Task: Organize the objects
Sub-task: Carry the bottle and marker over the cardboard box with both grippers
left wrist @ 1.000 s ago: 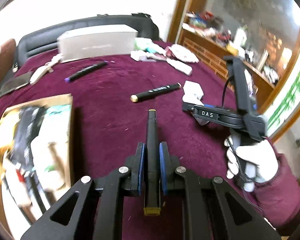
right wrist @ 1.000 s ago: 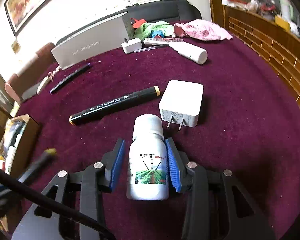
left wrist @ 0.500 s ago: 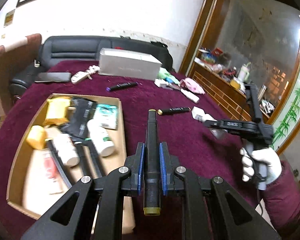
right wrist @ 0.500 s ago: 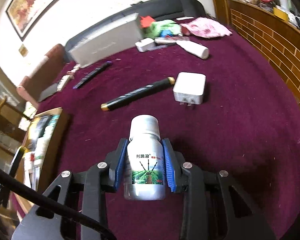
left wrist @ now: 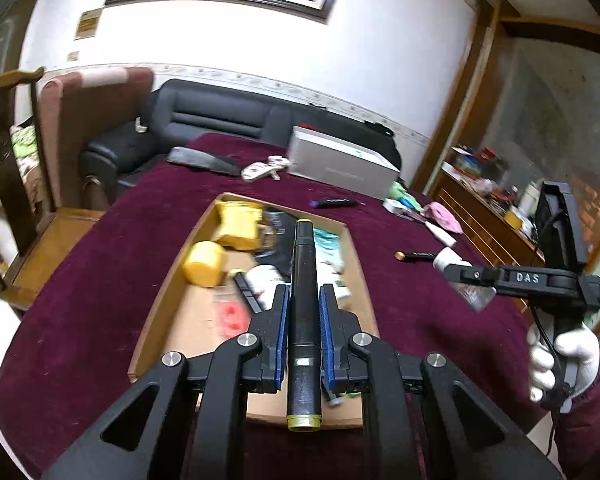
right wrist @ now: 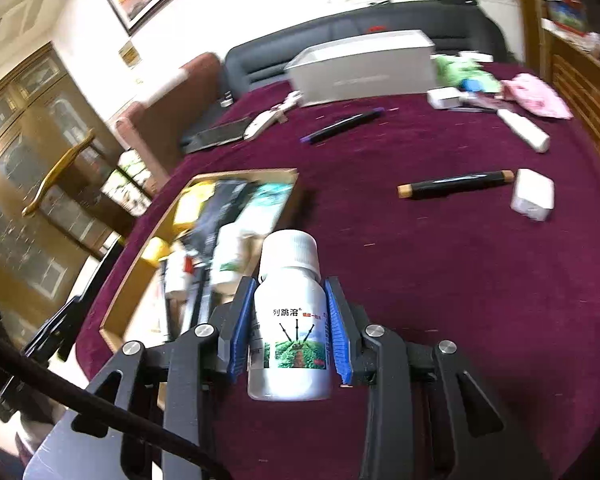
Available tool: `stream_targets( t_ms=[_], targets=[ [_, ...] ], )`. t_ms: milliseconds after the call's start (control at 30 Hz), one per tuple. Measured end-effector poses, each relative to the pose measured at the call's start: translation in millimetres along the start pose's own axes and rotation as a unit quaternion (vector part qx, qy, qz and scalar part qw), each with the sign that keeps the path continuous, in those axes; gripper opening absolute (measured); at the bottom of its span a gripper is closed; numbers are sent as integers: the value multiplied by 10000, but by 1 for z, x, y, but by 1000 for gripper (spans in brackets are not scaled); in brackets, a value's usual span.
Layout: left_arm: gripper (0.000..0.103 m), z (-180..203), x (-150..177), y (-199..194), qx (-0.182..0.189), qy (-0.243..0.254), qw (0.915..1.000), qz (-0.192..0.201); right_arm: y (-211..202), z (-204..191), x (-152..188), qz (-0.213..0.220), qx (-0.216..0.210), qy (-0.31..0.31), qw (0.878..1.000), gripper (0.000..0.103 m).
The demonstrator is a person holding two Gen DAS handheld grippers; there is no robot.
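The box (left wrist: pixel 204 240) floor is partly hidden — the marker (left wrist: pixel 305 280) and left gripper (left wrist: pixel 304 312) lie across it, and the items inside smear with blur. Beside the box in the right view, the bottle (right wrist: pixel 290 320) hides cloth (right wrist: pixel 460 280) — its small label print is unreadable.

The left gripper (left wrist: pixel 304 312) is clamped at lower centre of its view, the right gripper (right wrist: pixel 290 320) likewise, gripped by a white-gloved hand (left wrist: pixel 560 360) at right.
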State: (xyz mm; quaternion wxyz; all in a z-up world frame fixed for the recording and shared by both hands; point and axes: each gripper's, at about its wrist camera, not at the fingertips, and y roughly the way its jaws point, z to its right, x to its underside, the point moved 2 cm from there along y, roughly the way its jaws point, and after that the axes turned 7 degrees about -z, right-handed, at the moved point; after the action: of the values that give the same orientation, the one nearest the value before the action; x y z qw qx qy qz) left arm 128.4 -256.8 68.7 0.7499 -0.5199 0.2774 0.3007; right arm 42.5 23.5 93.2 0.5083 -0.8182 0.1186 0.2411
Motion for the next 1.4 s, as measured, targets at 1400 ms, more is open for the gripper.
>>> stream_targets(
  t_ms=[1400],
  targets=[
    [12,-82,26,47,-369,-719,9957,-462,122,-135,44,-1492,-828,-926,9810,33]
  ],
)
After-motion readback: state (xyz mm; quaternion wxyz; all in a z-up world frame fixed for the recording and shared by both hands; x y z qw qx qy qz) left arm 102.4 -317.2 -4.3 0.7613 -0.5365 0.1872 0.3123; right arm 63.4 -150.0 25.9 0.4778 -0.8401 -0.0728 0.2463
